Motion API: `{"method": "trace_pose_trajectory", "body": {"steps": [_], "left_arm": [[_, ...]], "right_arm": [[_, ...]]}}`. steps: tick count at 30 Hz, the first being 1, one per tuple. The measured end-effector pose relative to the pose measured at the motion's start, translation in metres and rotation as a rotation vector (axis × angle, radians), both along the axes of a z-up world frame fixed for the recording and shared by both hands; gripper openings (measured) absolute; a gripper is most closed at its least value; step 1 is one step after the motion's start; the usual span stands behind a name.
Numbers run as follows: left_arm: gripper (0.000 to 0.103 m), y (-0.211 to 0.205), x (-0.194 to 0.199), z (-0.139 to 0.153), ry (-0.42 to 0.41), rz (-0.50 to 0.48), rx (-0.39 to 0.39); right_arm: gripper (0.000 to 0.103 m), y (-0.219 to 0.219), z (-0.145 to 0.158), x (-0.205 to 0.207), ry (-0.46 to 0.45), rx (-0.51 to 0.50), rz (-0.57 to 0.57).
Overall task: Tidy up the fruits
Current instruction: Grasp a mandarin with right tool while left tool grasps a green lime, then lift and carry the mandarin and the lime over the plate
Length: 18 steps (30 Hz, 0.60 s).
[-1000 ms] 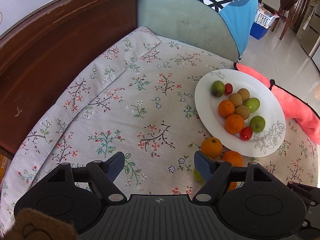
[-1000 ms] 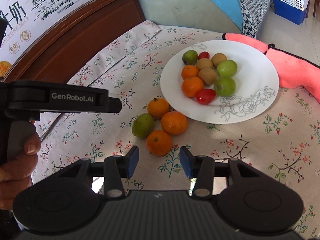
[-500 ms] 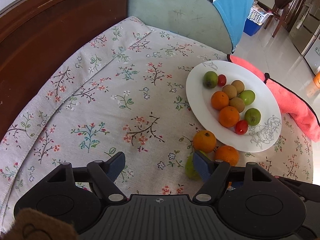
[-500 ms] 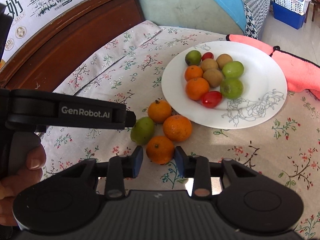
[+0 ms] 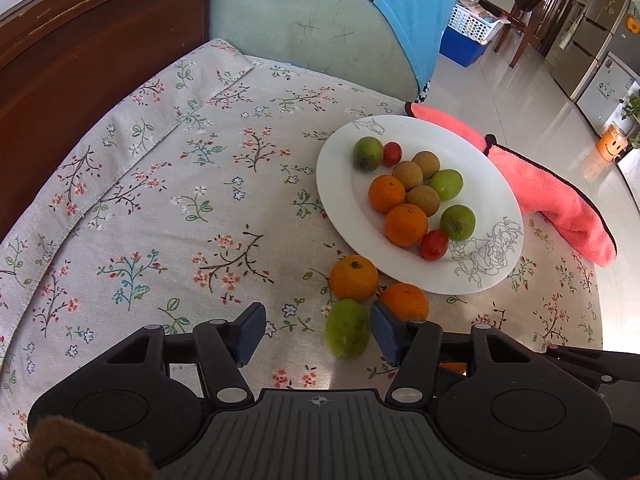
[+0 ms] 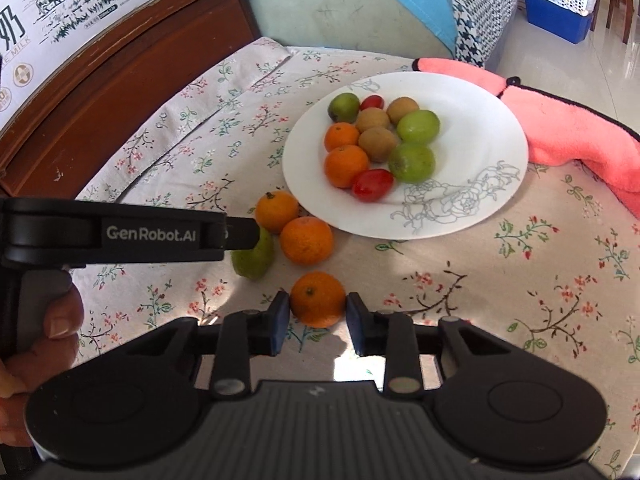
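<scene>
Floral cloth [image 6: 500, 280] covers the table, pink towel [image 6: 568, 128] at the far edge touching the white plate [image 6: 480, 120], which holds two oranges, three green fruits, three brown ones and two tomatoes. Off the plate on the near side: right gripper [image 6: 316, 316] has just closed and is clamped on an orange [image 6: 318, 298], pads touching both sides. Left gripper [image 5: 316, 330] has been closing, jaws apart around the green fruit [image 5: 347, 332], right pad beside it, left pad clear; two more oranges [image 5: 354, 278] lie just beyond, against the plate rim.
</scene>
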<state>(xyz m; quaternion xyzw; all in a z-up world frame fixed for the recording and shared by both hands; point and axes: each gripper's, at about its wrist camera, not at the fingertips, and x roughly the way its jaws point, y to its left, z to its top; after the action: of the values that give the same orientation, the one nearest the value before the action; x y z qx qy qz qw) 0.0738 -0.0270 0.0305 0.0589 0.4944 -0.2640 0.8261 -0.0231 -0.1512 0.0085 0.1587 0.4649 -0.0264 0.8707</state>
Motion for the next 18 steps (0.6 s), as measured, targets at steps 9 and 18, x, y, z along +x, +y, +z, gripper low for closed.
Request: {"method": "trace_pose_trajectory", "body": {"steps": [9,18], "left_arm": [[0.032,-0.013,-0.002,-0.006,-0.005,-0.017,0.002],[0.024,-0.019,-0.007,-0.013,-0.017,-0.052,0.048]], "right_arm": [[0.031,-0.010,-0.002,-0.002,0.014,0.034,-0.042],[0.031,-0.011,-0.004,-0.001,0.018,0.046,-0.042]]}}
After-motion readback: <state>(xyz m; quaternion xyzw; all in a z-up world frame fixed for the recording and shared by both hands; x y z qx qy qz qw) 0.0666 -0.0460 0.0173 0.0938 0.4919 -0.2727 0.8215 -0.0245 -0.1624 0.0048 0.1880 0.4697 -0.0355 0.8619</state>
